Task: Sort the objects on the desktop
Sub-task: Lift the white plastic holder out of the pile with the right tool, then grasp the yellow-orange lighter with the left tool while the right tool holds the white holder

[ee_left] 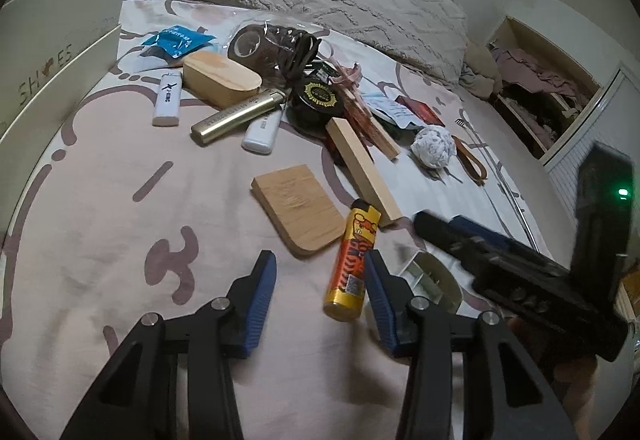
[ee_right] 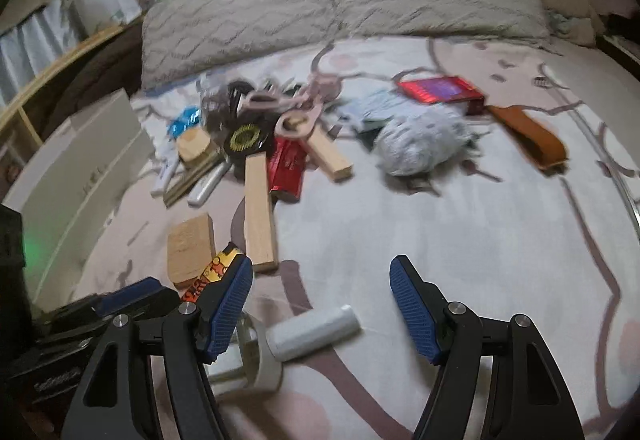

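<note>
Blue-padded fingers [ee_left: 262, 280] of the left gripper [ee_left: 320, 258] stand apart over the pink bedspread [ee_left: 120, 180]. The yellow tiger lighter [ee_left: 354, 260] lies between them, just beside the flat wooden board [ee_left: 298, 210], close against one pad and clear of the other. Beyond the lighter from that board, the right gripper [ee_right: 322, 280] hangs spread wide and empty over a white lighter [ee_right: 312, 332]. That yellow one looks light, stiff and glossy, likely to roll or squirt out, so I'd pinch it squarely across mid-barrel, below the metal cap.
</note>
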The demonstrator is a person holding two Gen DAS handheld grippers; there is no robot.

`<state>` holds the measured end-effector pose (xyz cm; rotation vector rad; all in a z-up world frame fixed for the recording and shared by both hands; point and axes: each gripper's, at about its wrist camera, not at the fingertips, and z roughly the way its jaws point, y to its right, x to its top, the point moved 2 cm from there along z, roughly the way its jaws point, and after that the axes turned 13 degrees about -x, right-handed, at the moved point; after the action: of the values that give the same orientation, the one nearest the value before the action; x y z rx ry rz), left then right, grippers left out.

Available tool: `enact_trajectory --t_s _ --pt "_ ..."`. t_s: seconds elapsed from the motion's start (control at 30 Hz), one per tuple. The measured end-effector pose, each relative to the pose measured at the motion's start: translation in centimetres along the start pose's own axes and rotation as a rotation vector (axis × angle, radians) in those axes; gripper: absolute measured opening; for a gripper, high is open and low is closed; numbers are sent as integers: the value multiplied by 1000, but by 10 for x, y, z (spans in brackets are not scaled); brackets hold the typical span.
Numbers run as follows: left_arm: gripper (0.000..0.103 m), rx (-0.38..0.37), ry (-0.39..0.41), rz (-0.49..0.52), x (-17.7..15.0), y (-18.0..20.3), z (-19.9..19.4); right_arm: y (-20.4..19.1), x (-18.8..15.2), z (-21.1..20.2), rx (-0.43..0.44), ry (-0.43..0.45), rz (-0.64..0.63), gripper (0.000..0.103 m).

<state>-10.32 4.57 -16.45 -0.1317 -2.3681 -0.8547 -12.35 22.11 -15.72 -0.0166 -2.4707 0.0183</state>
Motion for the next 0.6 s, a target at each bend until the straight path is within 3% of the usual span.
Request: enact_trajectory --t_s 0.2,0.6 --pt "45 32 -13 40 -4 4 2 2 -8 3 -3 -21 -10 72" --pt "45 16 -42 88 -8 13 8 1 -35 -20 21 -49 -95 72"
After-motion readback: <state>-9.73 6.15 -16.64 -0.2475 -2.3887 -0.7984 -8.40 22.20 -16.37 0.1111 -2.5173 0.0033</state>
